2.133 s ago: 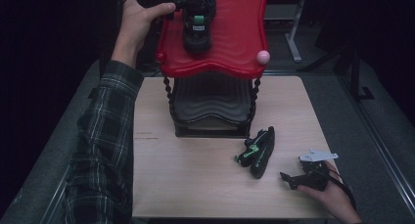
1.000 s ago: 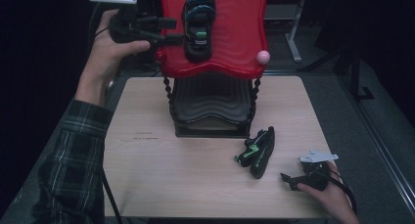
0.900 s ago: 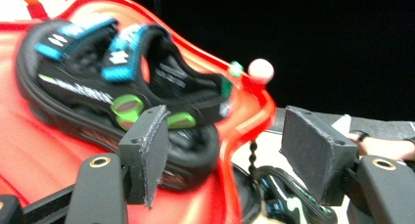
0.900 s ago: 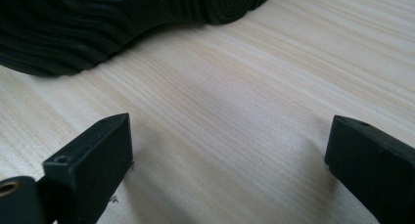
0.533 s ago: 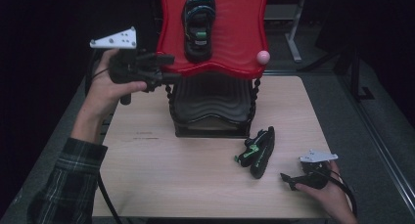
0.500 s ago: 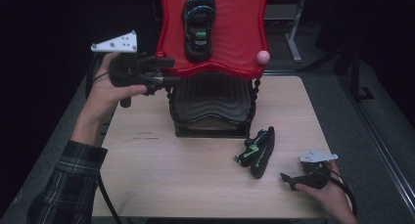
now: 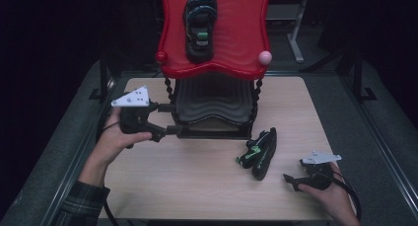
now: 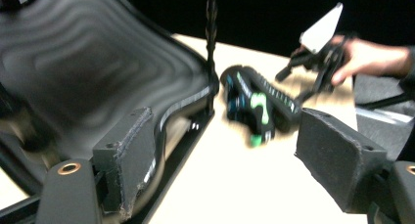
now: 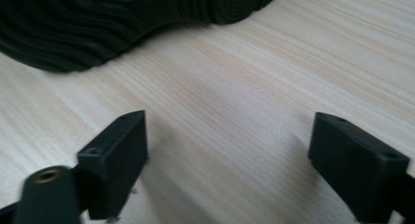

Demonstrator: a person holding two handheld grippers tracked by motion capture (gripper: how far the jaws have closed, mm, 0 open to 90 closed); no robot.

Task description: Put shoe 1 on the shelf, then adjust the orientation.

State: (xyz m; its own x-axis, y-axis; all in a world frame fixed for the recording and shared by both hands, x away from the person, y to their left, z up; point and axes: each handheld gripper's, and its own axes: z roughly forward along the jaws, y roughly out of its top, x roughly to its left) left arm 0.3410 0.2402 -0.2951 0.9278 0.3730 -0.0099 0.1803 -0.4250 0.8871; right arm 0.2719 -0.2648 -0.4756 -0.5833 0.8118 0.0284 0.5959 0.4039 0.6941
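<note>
Left tongs (image 7: 170,120) gaping, empty, beside rack (image 7: 213,107) | right tongs (image 7: 292,180) apart, empty, near shoe (image 7: 260,148) | risk: left tongs knock rack, toppling upper shoe (image 7: 200,22)

We see the table (image 7: 207,186) lit evenly from overhead while its surroundings stay almost black. Motion blur smears the shoe (image 8: 254,109) in the left gripper view, perhaps defocus too; soft shadows trail near the right jaws.

We see a pale, matt wood-grain bench (image 7: 197,181), a glossy red rippled plastic tray (image 7: 236,43) over a satin black rippled tray (image 8: 73,72), and black shoes with ribbed rubbery soles (image 9: 122,18). Our tool's pads (image 9: 115,155) look matt and foam-like.
</note>
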